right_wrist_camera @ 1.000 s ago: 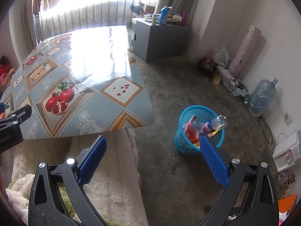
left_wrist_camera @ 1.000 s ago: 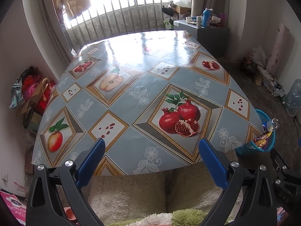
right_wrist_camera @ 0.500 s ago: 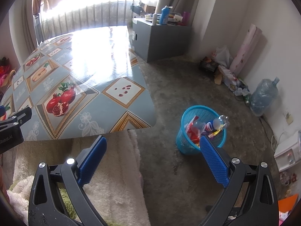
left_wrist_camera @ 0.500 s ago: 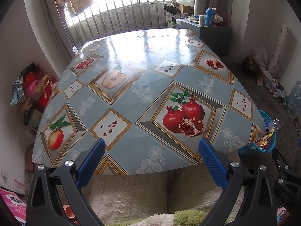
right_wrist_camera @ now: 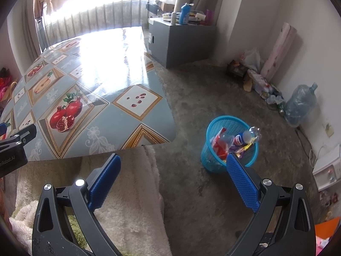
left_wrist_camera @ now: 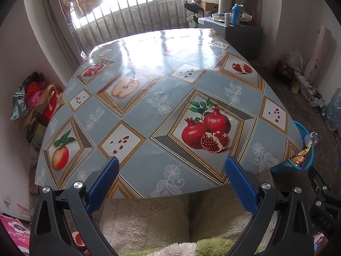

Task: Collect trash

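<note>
A blue mesh waste basket [right_wrist_camera: 229,125] stands on the floor to the right of the table, filled with a plastic bottle [right_wrist_camera: 247,136], red wrappers [right_wrist_camera: 219,143] and other packets. Its rim [left_wrist_camera: 302,132] peeks out past the table's right edge in the left wrist view. My right gripper [right_wrist_camera: 172,166] hovers open over the fluffy blanket and floor, nothing between its blue pads [right_wrist_camera: 240,177]. My left gripper [left_wrist_camera: 170,170] is open above the table's near edge, holding nothing. The table [left_wrist_camera: 149,106] carries a glossy fruit-print cloth.
A grey cabinet [right_wrist_camera: 181,40] with bottles stands behind the table. A water jug [right_wrist_camera: 300,104], a pink roll [right_wrist_camera: 279,49] and bags line the right wall. Bags [left_wrist_camera: 36,104] pile at the left wall. A cream blanket [right_wrist_camera: 127,192] lies below the grippers.
Both views have shifted slightly forward and down; the table and basket sit a little lower in frame. Both grippers stay open.
</note>
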`<state>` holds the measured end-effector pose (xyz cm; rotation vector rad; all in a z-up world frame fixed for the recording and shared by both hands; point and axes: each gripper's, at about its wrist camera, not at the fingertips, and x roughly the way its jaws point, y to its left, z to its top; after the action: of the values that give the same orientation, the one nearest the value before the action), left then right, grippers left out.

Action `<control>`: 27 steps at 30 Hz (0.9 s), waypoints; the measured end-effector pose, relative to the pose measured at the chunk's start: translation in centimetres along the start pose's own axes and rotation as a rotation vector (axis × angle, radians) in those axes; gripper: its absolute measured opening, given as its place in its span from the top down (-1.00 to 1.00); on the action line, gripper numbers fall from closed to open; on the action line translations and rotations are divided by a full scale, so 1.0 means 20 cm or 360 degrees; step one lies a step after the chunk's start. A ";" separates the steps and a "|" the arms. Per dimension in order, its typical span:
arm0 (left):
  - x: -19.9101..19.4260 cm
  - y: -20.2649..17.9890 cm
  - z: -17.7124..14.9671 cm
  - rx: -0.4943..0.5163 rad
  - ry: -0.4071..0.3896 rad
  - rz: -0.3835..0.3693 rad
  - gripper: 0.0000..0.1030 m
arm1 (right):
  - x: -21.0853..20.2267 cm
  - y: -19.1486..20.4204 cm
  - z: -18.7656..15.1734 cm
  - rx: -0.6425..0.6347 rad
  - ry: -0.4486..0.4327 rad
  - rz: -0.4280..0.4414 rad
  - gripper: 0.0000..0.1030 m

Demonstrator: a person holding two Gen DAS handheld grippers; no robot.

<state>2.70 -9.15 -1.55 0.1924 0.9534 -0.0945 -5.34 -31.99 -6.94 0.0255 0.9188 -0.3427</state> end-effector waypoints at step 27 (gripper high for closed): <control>0.02 0.02 0.02 -0.0021 0.0002 0.0010 -0.89 | 0.02 0.00 0.01 -0.0023 0.0004 0.0014 -0.84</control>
<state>3.27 -8.85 -1.54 0.1834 0.9542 -0.0823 -5.02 -32.12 -7.17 0.0166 0.9233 -0.3279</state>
